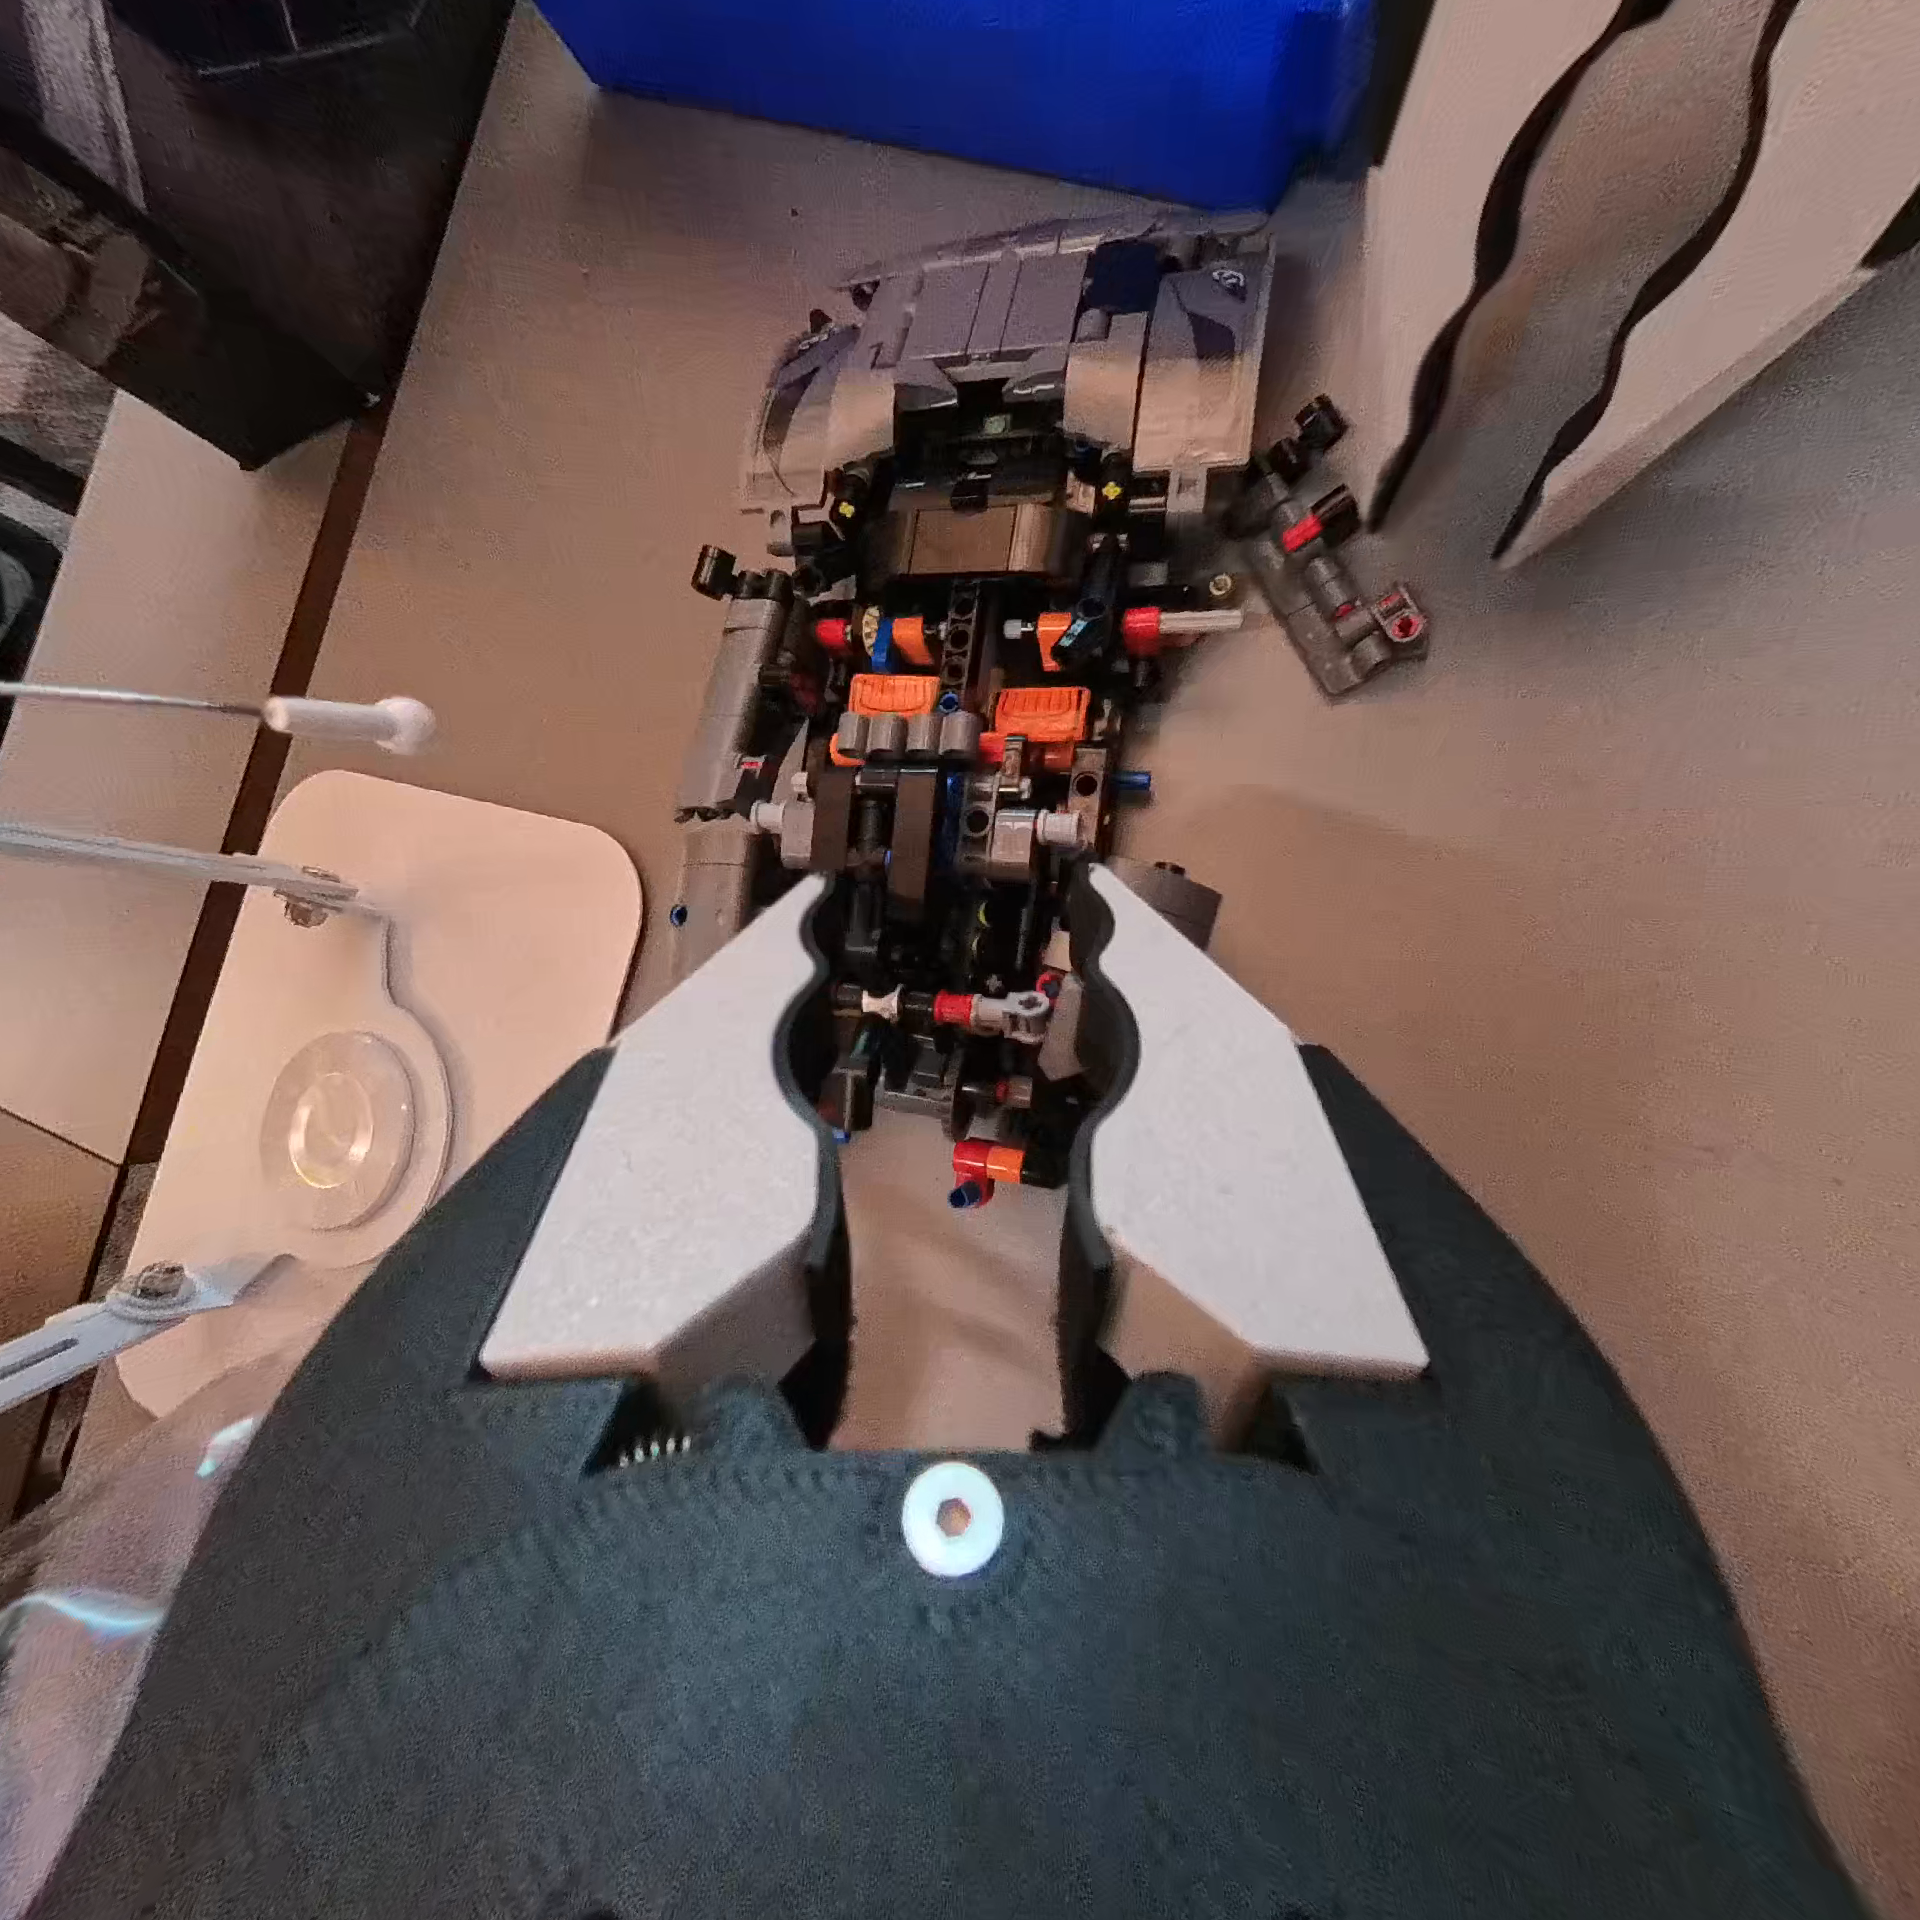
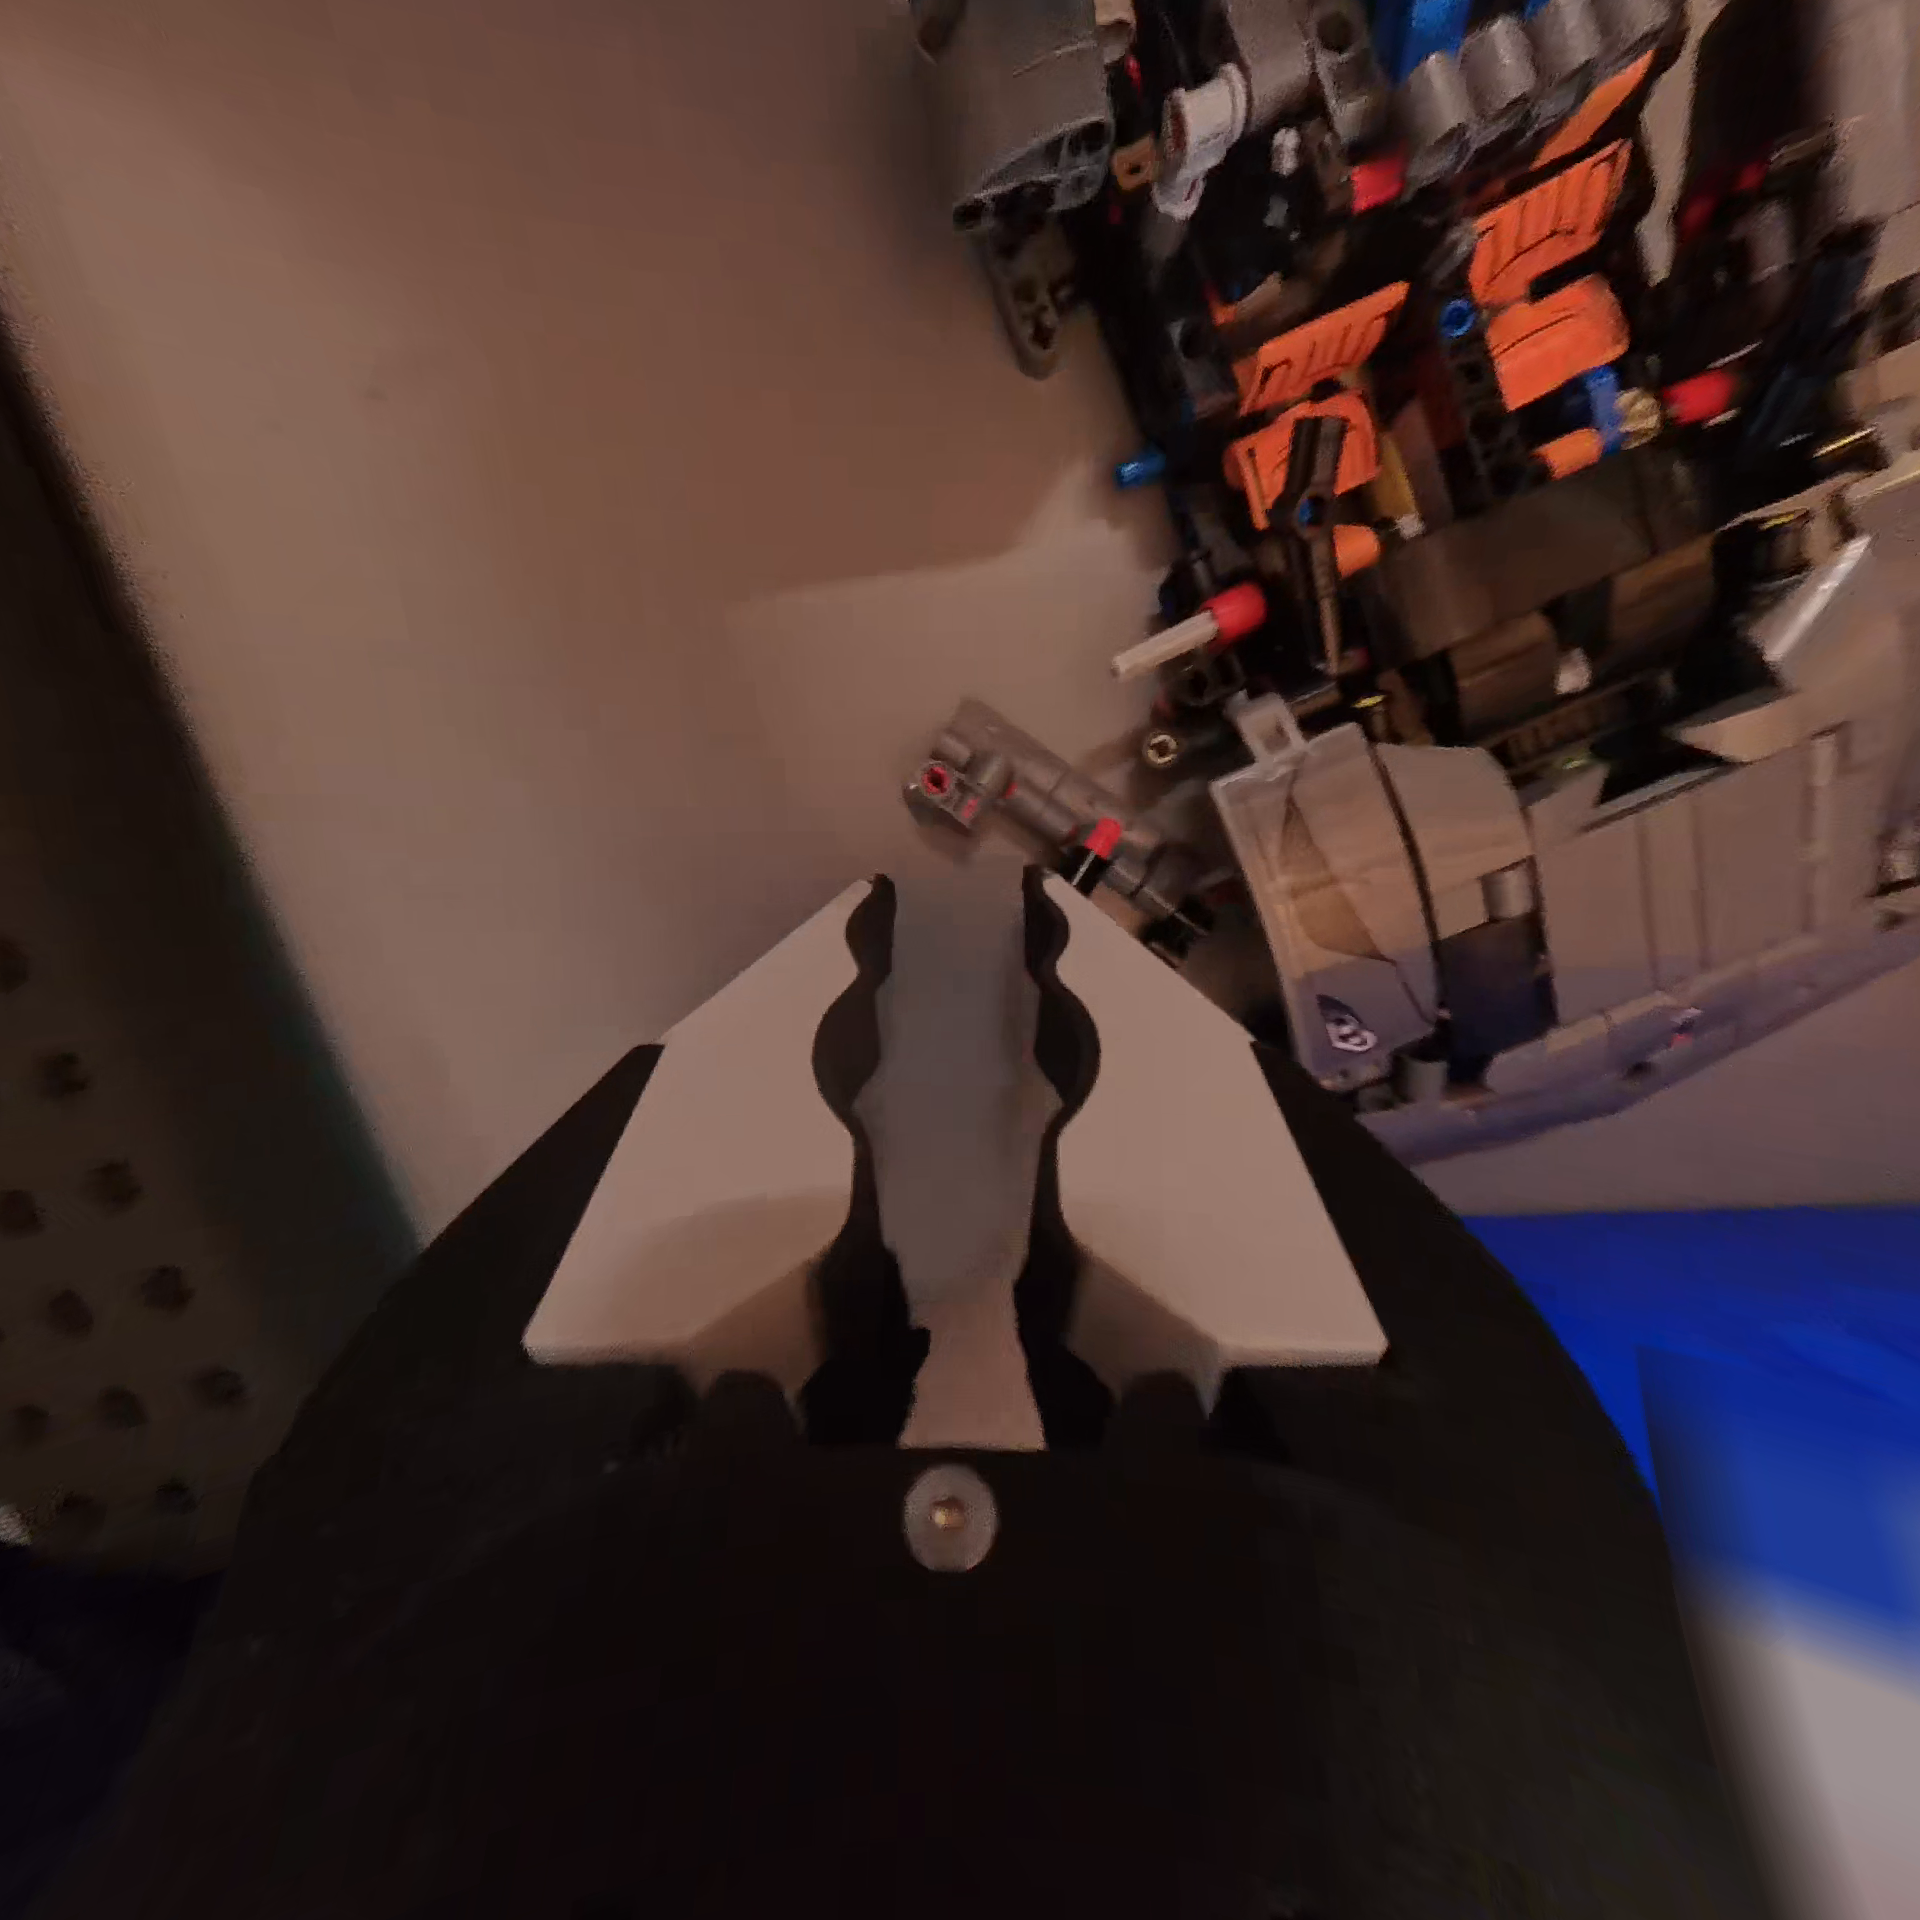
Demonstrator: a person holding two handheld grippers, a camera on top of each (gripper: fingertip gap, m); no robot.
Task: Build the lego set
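- A beige counter carries the part-built lego car, with a blue bin beyond it.
- Left tongs: jaws parted wide, straddling the car's near end; contact with the chassis cannot be told.
- Right tongs: jaws a narrow gap apart, nothing between them.
- A loose grey lego piece lies just ahead of the right tips, beside the car's grey bodywork.

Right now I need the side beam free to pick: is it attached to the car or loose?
Loose: the grey side beam lies on the table beside the car, angled away.
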